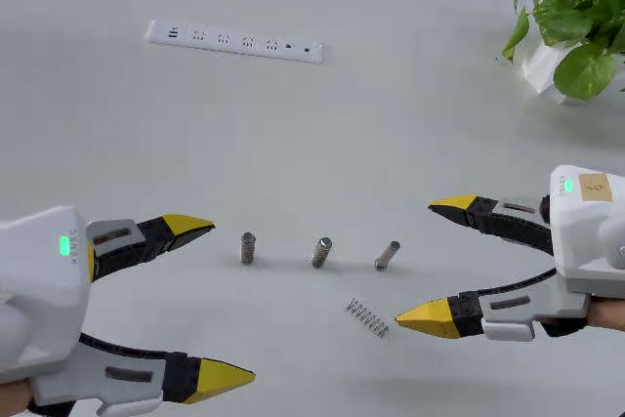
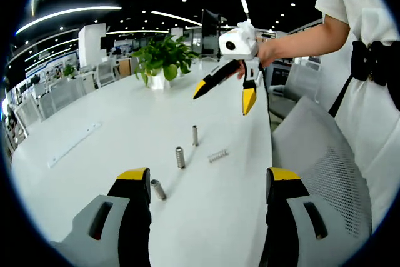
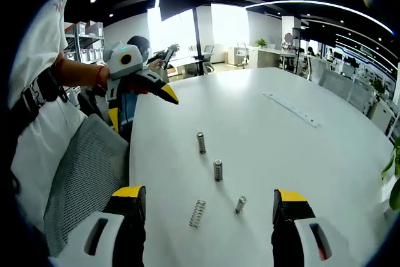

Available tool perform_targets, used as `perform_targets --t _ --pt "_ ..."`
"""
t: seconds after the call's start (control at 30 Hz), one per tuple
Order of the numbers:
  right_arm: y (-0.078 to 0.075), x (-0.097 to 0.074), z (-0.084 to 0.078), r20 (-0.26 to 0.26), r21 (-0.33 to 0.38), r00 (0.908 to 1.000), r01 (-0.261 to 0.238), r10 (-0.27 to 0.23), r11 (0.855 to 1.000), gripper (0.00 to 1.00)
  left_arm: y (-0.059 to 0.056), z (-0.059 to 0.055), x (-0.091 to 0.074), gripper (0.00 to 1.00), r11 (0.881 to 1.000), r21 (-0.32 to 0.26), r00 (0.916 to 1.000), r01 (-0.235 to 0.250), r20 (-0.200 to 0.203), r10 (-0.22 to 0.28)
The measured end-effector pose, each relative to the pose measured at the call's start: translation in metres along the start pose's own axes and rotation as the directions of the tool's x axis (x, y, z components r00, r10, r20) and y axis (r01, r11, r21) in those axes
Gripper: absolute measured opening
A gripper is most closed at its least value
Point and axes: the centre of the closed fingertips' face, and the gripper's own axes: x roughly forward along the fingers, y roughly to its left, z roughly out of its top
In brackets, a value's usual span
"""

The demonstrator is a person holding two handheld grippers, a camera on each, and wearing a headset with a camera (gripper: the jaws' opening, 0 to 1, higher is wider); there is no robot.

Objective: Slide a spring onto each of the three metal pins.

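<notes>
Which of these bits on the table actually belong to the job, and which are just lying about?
Belongs to the job:
left pin and middle pin, both seemingly wearing springs already; bare right pin; loose spring; left gripper and right gripper, both open.

Just lying about:
white power strip; potted plant.

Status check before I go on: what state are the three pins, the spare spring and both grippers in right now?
left pin: standing, spring on it.
middle pin: standing, spring on it.
right pin: standing, bare, no spring yet.
loose spring: lying on its side, not held.
left gripper: fingers open, empty.
right gripper: fingers open, empty, one fingertip close to the loose spring.
</notes>
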Motion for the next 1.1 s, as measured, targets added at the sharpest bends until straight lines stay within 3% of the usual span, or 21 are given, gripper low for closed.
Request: perform_targets --t 0.17,0.27,0.3,0.4,0.47,0.6,0.7,0.77,0.8,0.87,0.97,1.1 --pt "0.001 -0.011 -0.011 0.033 0.029 0.9993 0.013 -0.014 0.999 0.87 -0.007 0.002 0.025 0.67 0.998 0.03 0.9975 0.056 -0.045 -0.055" --pt "-0.001 -0.017 -0.02 0.038 0.045 0.999 0.021 -0.023 0.999 0.87 -0.013 0.0 0.041 0.63 0.994 0.048 0.9919 0.1 -0.084 -0.096" --pt "-0.002 -0.019 -0.023 0.043 0.053 0.9987 0.026 -0.028 0.998 0.87 -0.013 -0.007 0.048 0.61 0.992 0.06 0.9855 0.112 -0.135 -0.103" --pt "-0.003 -0.025 -0.029 0.055 0.071 0.9977 0.036 -0.04 0.997 0.87 -0.019 -0.004 0.068 0.58 0.988 0.074 0.9824 0.138 -0.137 -0.127" --pt "-0.003 -0.028 -0.033 0.061 0.076 0.9971 0.041 -0.045 0.996 0.87 -0.018 -0.014 0.08 0.53 0.98 0.128 0.9699 0.152 -0.21 -0.123" --pt "-0.003 -0.035 -0.04 0.082 0.075 0.9952 0.046 -0.052 0.996 0.92 -0.028 -0.019 0.105 0.5 0.966 0.161 0.9549 0.204 -0.25 -0.16" --pt "-0.004 -0.041 -0.049 0.076 0.071 0.9952 0.057 -0.063 0.996 0.93 -0.026 -0.028 0.121 0.45 0.945 0.227 0.935 0.235 -0.319 -0.156" --pt "-0.005 -0.043 -0.053 0.077 0.079 0.9948 0.061 -0.067 0.995 0.93 -0.026 -0.027 0.13 0.42 0.947 0.22 0.9351 0.236 -0.317 -0.159" --pt "-0.005 -0.045 -0.055 0.079 0.087 0.9945 0.063 -0.07 0.994 0.93 -0.023 -0.03 0.134 0.41 0.945 0.226 0.9281 0.235 -0.341 -0.149" --pt "-0.005 -0.047 -0.059 0.079 0.09 0.9942 0.065 -0.072 0.994 0.92 -0.024 -0.031 0.14 0.4 0.938 0.243 0.9243 0.247 -0.35 -0.152" --pt "-0.006 -0.049 -0.066 0.079 0.104 0.9934 0.076 -0.084 0.992 0.91 -0.023 -0.044 0.147 0.37 0.92 0.278 0.9 0.277 -0.411 -0.147" --pt "-0.006 -0.05 -0.069 0.091 0.117 0.9911 0.087 -0.098 0.989 0.89 -0.022 -0.051 0.154 0.33 0.925 0.26 0.889 0.279 -0.434 -0.146"
